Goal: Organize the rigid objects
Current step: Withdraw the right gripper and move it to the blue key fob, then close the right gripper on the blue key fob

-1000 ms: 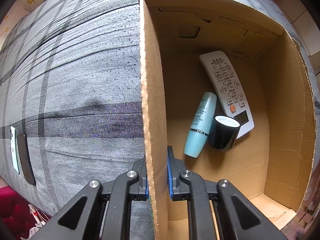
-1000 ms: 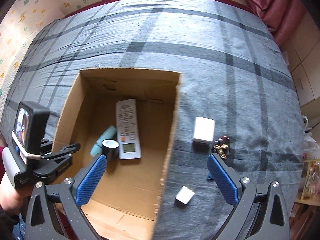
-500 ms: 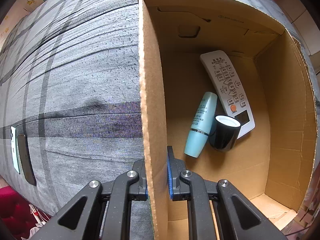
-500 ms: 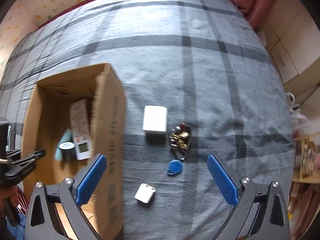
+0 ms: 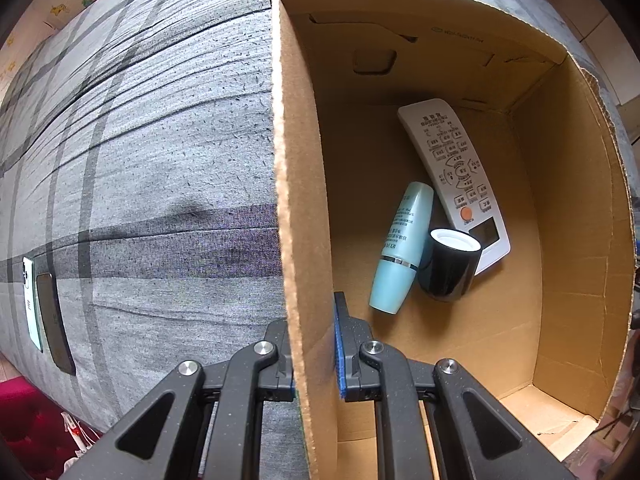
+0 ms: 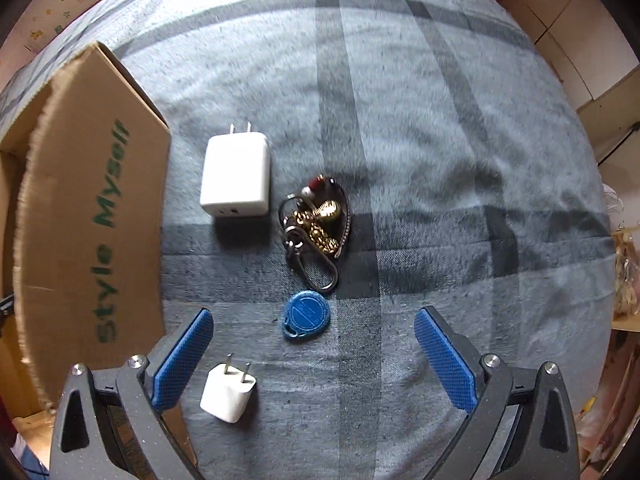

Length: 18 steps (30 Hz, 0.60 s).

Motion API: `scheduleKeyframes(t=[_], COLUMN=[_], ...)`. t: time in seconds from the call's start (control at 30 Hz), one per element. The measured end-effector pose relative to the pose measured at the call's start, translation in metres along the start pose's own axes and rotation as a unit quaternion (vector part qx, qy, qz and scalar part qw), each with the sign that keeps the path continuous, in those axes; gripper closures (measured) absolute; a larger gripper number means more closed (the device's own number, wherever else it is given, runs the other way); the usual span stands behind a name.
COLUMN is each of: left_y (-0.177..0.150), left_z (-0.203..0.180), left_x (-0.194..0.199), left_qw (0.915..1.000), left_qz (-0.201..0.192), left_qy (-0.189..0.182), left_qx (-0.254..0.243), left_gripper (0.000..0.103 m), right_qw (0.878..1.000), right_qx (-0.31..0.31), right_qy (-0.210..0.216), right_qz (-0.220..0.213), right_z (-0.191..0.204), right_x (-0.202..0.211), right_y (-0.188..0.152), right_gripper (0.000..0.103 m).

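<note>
- Left gripper (image 5: pixel 316 344) clamped on cardboard box (image 5: pixel 304 208) wall; remote (image 5: pixel 452 168), tube (image 5: pixel 404 244), black cup (image 5: pixel 452 268) inside.
- Right gripper (image 6: pixel 312 360) spread wide above blue tag (image 6: pixel 306 314), near keys (image 6: pixel 316 220), chargers (image 6: pixel 236 176).

Black cup (image 5: pixel 450 270) covers remote (image 5: pixel 456 176) lower corner. Keychain (image 6: pixel 316 216) charms blurred, unreadable. Cardboard box (image 6: pixel 92 216) cut off at left edge, interior hidden.

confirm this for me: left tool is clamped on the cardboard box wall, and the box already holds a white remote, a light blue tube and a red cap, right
Not quite. The cylindrical cap is black with a white top, not red, as the left wrist view shows. The rest holds: the left tool is clamped on the brown cardboard box wall, with the white remote control and light blue tube inside.
</note>
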<state>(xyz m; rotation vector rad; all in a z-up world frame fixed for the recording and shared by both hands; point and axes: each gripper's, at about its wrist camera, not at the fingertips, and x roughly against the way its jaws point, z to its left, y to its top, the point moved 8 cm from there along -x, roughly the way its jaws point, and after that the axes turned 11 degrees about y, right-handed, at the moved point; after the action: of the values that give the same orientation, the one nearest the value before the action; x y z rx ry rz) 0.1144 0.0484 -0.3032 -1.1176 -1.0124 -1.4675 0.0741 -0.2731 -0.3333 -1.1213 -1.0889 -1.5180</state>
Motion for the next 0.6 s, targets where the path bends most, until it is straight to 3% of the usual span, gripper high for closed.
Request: scheduleKeyframes(t=[0.43, 0.6], left_y=[0.001, 0.001], left_z=[0.002, 0.001], left_x=[0.001, 0.001], left_qw=[1.0, 1.0], left_qz=[0.003, 0.003], left_qy=[-0.001, -0.001], left_qx=[0.003, 0.003], left_gripper=[0.09, 0.09], right_qw=[0.999, 0.999], right_qx=[-0.026, -0.031], right_qy=[-0.013, -0.009], right_qz=[0.016, 0.012], right_z=[-0.019, -0.017], right_x=[-0.037, -0.03], right_y=[-0.01, -0.006], right_gripper=[0.001, 0.019])
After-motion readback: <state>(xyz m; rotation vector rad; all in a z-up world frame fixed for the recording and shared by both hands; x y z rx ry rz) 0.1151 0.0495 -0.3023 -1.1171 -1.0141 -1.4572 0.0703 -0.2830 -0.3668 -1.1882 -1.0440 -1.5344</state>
